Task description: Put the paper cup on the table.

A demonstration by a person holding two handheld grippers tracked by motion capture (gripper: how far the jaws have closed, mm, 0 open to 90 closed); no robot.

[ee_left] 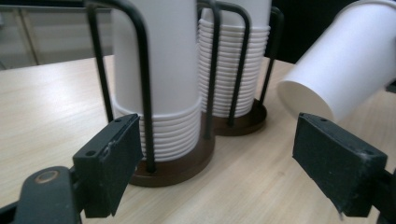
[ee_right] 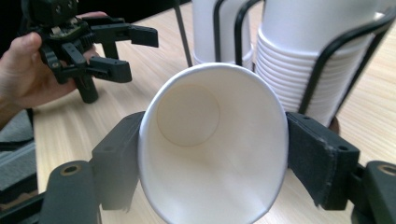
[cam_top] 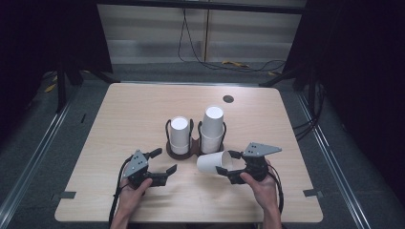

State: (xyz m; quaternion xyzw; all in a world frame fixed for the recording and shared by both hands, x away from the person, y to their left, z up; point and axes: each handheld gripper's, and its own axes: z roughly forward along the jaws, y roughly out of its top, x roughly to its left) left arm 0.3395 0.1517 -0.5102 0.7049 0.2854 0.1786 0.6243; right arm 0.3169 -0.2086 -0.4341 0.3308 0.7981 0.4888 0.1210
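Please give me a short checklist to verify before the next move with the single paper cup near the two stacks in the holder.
1. Right gripper grips the paper cup: ok, both pads press its rim, which is squeezed oval.
2. Cup is free of the stacks: ok, it lies sideways, apart from the cup holder.
3. Left gripper is free: ok, jaws open, nothing between them.
4. Left stack and right stack stand upright in the holder: ok.
5. Cup is undamaged: cannot tell, the rim is deformed under the grip.
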